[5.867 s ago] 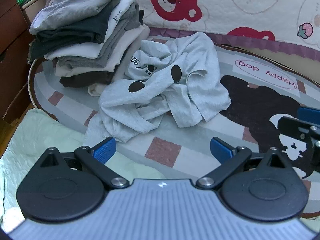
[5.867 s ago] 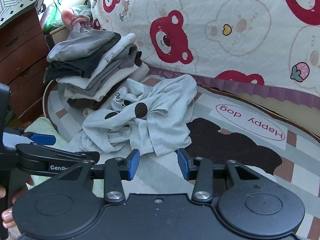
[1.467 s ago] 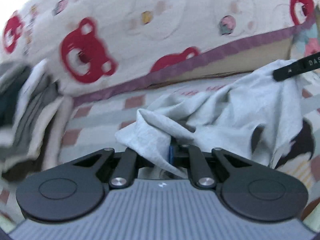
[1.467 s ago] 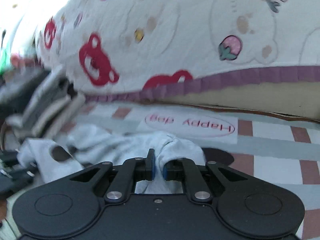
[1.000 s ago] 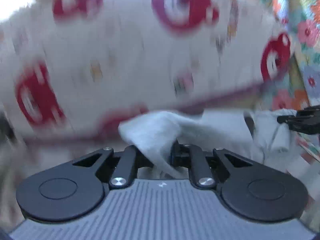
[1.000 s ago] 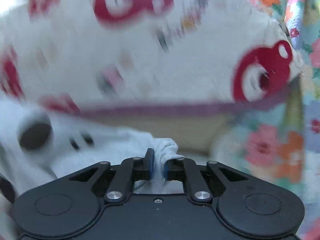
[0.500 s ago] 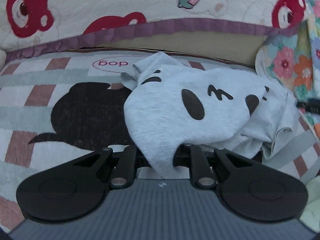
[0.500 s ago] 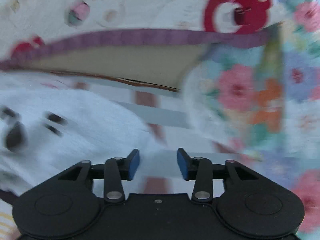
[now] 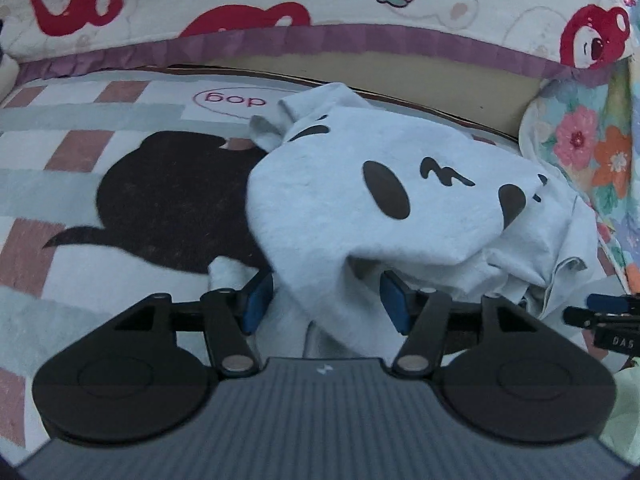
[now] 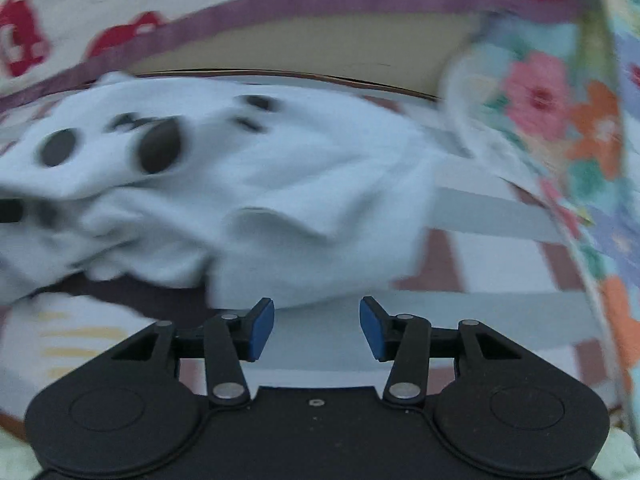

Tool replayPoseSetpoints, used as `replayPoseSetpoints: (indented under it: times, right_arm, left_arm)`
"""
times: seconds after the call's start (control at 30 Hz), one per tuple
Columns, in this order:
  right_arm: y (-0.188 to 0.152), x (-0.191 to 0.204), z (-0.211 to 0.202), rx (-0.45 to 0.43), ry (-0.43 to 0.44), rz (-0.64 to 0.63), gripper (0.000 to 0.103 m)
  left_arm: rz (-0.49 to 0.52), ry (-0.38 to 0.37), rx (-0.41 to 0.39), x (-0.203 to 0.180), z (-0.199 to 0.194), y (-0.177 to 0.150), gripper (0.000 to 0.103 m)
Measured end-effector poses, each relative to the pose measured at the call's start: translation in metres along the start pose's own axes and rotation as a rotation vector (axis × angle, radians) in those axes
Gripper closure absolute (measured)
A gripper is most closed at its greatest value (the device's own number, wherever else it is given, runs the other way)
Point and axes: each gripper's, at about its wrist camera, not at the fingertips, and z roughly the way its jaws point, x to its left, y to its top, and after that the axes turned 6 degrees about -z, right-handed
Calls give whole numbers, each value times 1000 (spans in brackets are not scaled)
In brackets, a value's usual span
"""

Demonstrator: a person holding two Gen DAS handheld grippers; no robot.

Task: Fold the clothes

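A light grey garment (image 9: pixel 360 208) with dark oval spots lies bunched on the patterned mat (image 9: pixel 80 152). A fold of it drapes down between the blue pads of my left gripper (image 9: pixel 326 306), whose jaws stand apart and open, the cloth loose in the gap. In the right wrist view the same garment (image 10: pixel 260 184) spreads just ahead, blurred by motion. My right gripper (image 10: pixel 317 326) is open with nothing between its pads, close to the garment's near edge. The right gripper's tip (image 9: pixel 600 312) shows at the right edge of the left wrist view.
A bear-print quilt (image 9: pixel 280 0) with a purple hem runs along the back. A floral cloth (image 9: pixel 592 152) bounds the right side, also seen as floral cloth (image 10: pixel 580 140). The mat carries a black dog picture (image 9: pixel 168 208).
My left gripper has opened, letting go of the garment fold it held half a second ago. The right gripper stays open and has swung toward the garment, which now lies on the mat.
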Motion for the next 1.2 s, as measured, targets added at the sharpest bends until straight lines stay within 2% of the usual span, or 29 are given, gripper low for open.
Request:
replayPoseSetpoints:
  times: [0.13, 0.2, 0.27, 0.37, 0.43, 0.47, 0.5, 0.7, 0.9, 1.03, 1.1, 1.2]
  right_arm:
    - [7, 5, 6, -20, 96, 73, 45]
    - [5, 1, 11, -23, 120, 143, 38]
    - [4, -3, 19, -23, 124, 179, 37]
    - [8, -8, 39, 2, 82, 101, 36]
    - [12, -15, 35, -11, 62, 84, 51]
    - [14, -19, 29, -24, 38, 77, 82]
    - [17, -24, 24, -37, 14, 70, 99]
    - [33, -52, -8, -113, -132, 27, 99]
    - [50, -79, -39, -188, -283, -21, 100]
    - [56, -86, -32, -125, -479, -165, 100]
    - [52, -87, -24, -79, -501, -196, 100]
    - [45, -107, -13, -42, -513, -144, 100]
  left_arm:
    - [-95, -35, 4, 9, -13, -9, 41]
    - [-81, -32, 0, 8, -15, -12, 41]
    - [-60, -24, -7, 6, -15, -15, 41]
    - [-57, -14, 14, 6, -12, -16, 41]
    - [-62, -19, 11, 9, -15, -17, 41]
    - [-63, -22, 8, 10, -17, -18, 41]
    - [-62, -21, -4, 12, -18, -19, 41]
    - [-3, -41, -16, 13, -11, -19, 41]
    - [8, -67, -8, 9, -7, -15, 39]
    - [0, -76, -7, 11, -12, -18, 39]
    - [2, -70, -6, 14, -15, -22, 39]
    - [17, -58, -4, 18, -20, -28, 38]
